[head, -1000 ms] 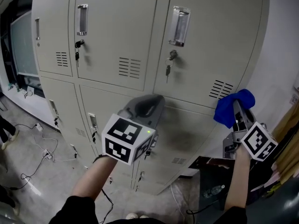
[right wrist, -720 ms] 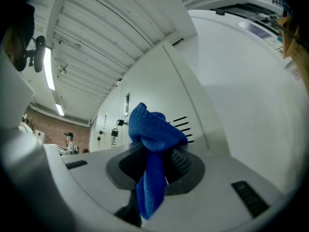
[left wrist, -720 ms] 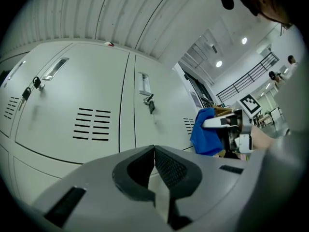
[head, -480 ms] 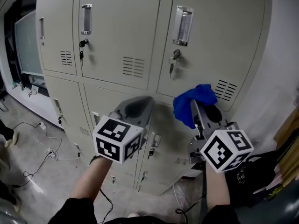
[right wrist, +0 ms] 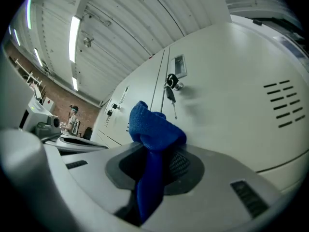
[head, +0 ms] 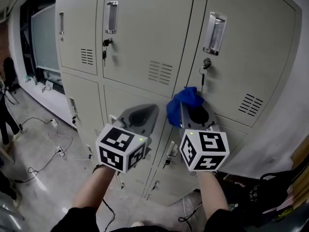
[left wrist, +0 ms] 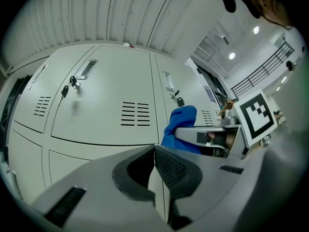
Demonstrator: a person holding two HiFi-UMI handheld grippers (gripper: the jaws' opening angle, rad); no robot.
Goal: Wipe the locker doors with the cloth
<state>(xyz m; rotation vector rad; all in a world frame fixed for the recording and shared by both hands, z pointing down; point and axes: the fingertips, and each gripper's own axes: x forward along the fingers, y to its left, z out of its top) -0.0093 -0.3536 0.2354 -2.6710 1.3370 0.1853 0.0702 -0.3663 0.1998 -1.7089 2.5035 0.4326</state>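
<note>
The right gripper (right wrist: 159,154) view shows its claw clamped on the blue cloth (right wrist: 153,134), which bunches above the jaws and hangs as a strip between them. The head view gives only that bunched top, in front of the seam under the upper right door (head: 251,52) of the locker doors (head: 145,37); no view settles whether it touches the metal. The left gripper (left wrist: 154,148) view shows its jaws pressed together with nothing between them, and at 2 o'clock it catches the right gripper from the side, cloth towards the lockers. In the head view the two are held up side by side, the left gripper at 8 o'clock of the cloth. Only the right gripper view shows a distant person (right wrist: 73,116) before a brick wall at 9 o'clock and strip lights (right wrist: 75,33) at 11 o'clock. Only the left gripper view shows round ceiling lights (left wrist: 231,55) and a railing (left wrist: 263,71) at 2 o'clock. Only the head view shows the floor, with cables (head: 48,151) at 8 o'clock and a dark bundle (head: 256,197) at 4 o'clock. A key (head: 203,71) hangs in the lock at 1 o'clock of the cloth, below a metal handle (head: 215,27); vent slots (head: 251,104) lie at 3 o'clock. The print that shows is the black-and-white square markers on each gripper's cube (head: 120,146).
</note>
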